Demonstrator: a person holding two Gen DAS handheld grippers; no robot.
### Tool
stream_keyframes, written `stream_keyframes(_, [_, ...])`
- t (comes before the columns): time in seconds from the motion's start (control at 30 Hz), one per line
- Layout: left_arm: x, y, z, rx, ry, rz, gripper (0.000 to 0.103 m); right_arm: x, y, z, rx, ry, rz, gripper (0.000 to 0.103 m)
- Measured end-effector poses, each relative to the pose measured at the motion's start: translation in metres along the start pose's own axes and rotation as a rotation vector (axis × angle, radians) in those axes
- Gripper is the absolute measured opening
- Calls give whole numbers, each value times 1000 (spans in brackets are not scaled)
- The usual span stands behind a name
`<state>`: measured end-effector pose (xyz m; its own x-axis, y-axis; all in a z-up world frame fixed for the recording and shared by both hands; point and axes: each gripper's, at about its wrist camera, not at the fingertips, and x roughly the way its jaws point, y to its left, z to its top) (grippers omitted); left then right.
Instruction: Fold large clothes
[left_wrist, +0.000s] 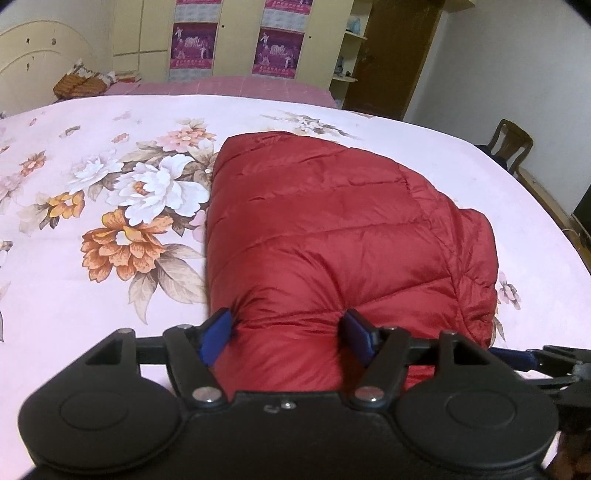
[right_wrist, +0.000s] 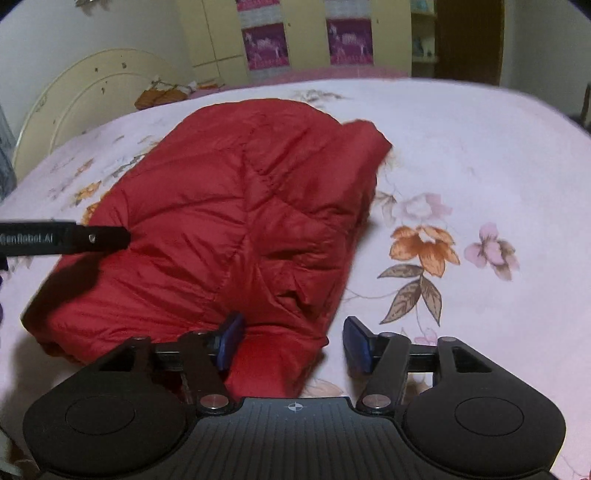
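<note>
A dark red quilted down jacket (left_wrist: 332, 229) lies folded into a thick bundle on the bed. My left gripper (left_wrist: 288, 332) is at its near edge. A puffy fold fills the space between the blue pads (left_wrist: 216, 338), and the fabric creases where both pads press in. In the right wrist view the jacket (right_wrist: 221, 206) spreads up and to the left. My right gripper (right_wrist: 293, 341) is open at the near right corner. Its left pad (right_wrist: 231, 341) touches the cloth, while the right pad hangs free over the sheet.
The bed carries a pale pink sheet (left_wrist: 92, 295) printed with large flowers. A cream headboard (right_wrist: 81, 96) stands at the far left and wardrobes (left_wrist: 236, 37) behind. A wooden chair (left_wrist: 511, 142) is off the bed's right side. A black bar of the left gripper's body (right_wrist: 66, 240) crosses the right view.
</note>
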<state>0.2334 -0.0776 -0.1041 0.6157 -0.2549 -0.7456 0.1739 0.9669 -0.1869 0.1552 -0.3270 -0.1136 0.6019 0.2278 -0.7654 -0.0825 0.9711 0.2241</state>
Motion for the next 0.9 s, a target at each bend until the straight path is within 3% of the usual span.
stream_keyframes(0.17, [-5,-3,12,23,1,-9,65,-38,2,16,9,-102,13,58])
stream_keyframes(0.37, [-8,0,35,42,-34,-64,65,-49,3,52,65,-218,-20,58])
stream_keyframes(0.57, [20,4,64,40,-33,-89,65,-9,12,90,97,-238,-53,57])
stream_keyframes(0.73, [51,11,79,33,-32,-84,65,35,12,113,135,-219,-120,50])
stream_keyframes(0.9, [79,15,74,48,2,-84,67,77,5,108,134,-153,-193,51])
